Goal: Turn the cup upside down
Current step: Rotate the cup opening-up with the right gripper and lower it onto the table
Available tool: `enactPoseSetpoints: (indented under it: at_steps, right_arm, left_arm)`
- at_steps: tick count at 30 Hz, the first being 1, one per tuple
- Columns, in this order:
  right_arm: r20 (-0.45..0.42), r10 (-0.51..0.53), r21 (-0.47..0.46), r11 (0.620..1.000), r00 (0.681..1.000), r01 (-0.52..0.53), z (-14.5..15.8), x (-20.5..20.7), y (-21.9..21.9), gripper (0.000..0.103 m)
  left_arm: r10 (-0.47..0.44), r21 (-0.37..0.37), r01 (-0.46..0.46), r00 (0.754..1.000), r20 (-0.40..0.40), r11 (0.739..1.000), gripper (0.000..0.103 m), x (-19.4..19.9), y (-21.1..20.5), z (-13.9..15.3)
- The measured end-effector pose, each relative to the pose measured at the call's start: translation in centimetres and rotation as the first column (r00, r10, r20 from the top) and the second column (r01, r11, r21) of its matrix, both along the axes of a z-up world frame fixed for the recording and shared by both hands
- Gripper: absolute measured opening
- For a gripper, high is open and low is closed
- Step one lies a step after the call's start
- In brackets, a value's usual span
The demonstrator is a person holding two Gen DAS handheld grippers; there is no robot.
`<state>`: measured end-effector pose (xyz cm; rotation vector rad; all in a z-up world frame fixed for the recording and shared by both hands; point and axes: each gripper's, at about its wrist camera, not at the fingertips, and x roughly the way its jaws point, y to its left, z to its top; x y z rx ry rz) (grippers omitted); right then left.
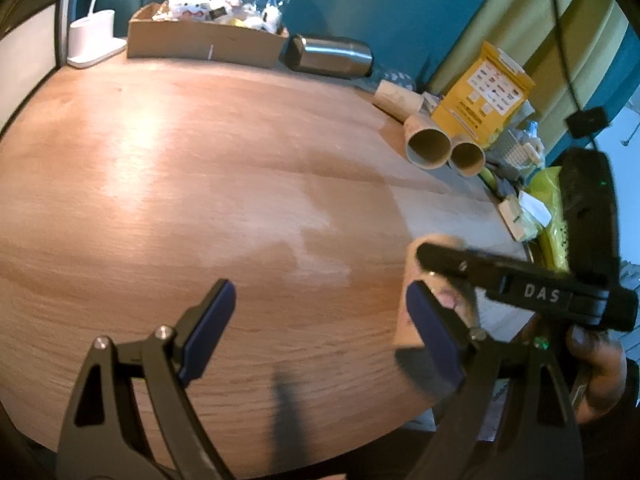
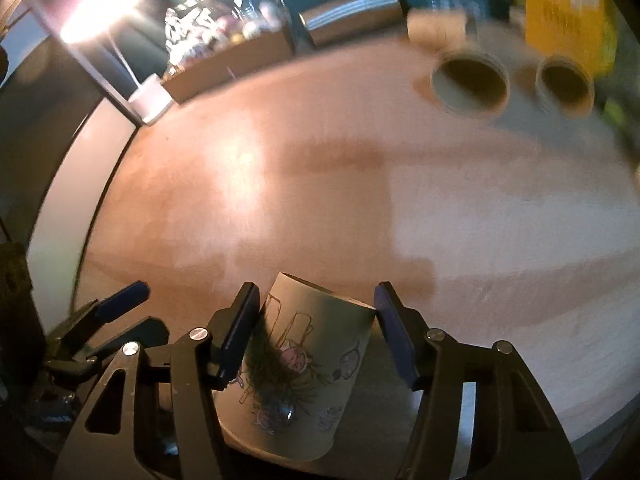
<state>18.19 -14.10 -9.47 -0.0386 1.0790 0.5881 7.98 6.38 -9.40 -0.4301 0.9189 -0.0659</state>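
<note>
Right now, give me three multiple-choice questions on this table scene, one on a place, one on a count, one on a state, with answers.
1. Where is the cup?
A. between the right gripper's fingers
B. inside the cardboard box
C. beside the white lamp base

2. How many cardboard tubes show open ends toward the camera?
A. one
B. two
C. five

3. How is the left gripper?
A. shut on the cup
B. shut on a tube
C. open, holding nothing

Answers: 1 A, the right gripper has a pad on either side of the cup. 2 B, two round openings lie side by side near the yellow box. 3 C, bare table shows between its spread fingers.
</note>
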Motion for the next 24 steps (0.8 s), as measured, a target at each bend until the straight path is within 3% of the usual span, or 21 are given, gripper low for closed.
enactPoseSetpoints:
  at_steps: [3, 9, 14, 18, 24]
  right_arm:
    - [0.213, 0.021, -0.054, 0.999, 0.977, -0.010, 1.4, -1.4, 0.5, 0.062]
    - [0.473, 0.040, -0.090, 0.996, 0.880, 0.004, 0.8, -4.1, 0.0, 0.062]
    - [0.645, 0.033, -0.112, 0.992, 0.763, 0.052, -0.9, -7.1, -1.3, 0.062]
    - [0.776, 0.061, -0.148, 0.985, 0.628, 0.088, -2.5, -9.8, -1.7, 0.062]
    - [0.857, 0.079, -0.159, 0.980, 0.508, 0.116, -4.2, -12.6, -2.0, 0.062]
  left_arm:
    - [0.009, 0.025, -0.010, 1.000, 0.022, 1.000, 0.088, -0.5, 0.1, 0.4]
    - [0.017, 0.065, -0.020, 0.998, 0.052, 0.998, 0.088, -1.3, -0.3, 0.4]
    - [0.041, 0.090, -0.049, 0.995, 0.089, 0.995, 0.088, -2.6, -0.8, -0.2]
    - [0.053, 0.126, -0.069, 0.991, 0.123, 0.990, 0.088, -3.2, -1.1, -0.7]
    - [0.066, 0.153, -0.087, 0.988, 0.140, 0.984, 0.088, -3.9, -1.4, -1.7]
